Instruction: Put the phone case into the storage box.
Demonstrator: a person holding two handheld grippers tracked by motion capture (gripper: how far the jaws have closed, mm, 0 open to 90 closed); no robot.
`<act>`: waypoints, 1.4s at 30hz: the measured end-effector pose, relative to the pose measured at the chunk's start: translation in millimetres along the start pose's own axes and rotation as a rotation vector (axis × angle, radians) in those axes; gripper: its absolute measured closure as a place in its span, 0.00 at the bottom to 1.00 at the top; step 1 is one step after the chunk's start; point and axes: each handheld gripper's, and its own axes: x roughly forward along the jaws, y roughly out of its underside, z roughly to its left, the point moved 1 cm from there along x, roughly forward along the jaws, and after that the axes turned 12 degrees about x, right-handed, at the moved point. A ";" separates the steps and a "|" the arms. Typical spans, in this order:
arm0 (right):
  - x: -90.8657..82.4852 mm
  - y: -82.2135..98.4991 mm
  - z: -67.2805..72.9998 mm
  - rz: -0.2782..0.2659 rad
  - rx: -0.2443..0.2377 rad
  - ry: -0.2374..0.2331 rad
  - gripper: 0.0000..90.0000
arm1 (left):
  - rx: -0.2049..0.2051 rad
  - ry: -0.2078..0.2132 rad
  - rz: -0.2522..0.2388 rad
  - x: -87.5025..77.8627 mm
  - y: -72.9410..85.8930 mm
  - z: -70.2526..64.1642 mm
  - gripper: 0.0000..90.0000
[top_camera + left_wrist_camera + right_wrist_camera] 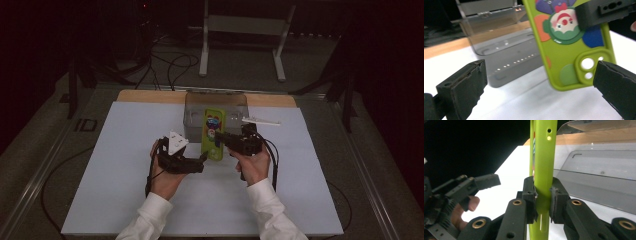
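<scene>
High view: a person's two hands hold grippers over a white mat [125, 190], with a green phone case [213, 134] at the centre, standing upright on its short end just in front of a clear bin [195, 107] at 12 o'clock. The right gripper [223, 138] comes in from 3 o'clock and clamps the case by its edges; in the right gripper view both pads [529, 195] press on the case's narrow sides [543, 165], so it is shut on the case. The left gripper [202, 159] sits at 8 o'clock of the case, near its lower corner, with its jaws spread wide and nothing between them. In the left gripper view its two jaws stand far apart at 8 and 4 o'clock, and the case's cartoon-printed back [564, 50] with its camera cut-out hangs beyond them, untouched, its bottom just above the mat. The bin's wall [506, 62] lies behind the case at 11 o'clock. A white strip [261, 121] rests on the bin's rim at 2 o'clock.
</scene>
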 end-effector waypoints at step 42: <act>-4.2 -19.0 6.8 0.029 -0.029 0.036 0.86 | -0.003 -0.095 -0.019 -84.1 104.4 73.5 0.00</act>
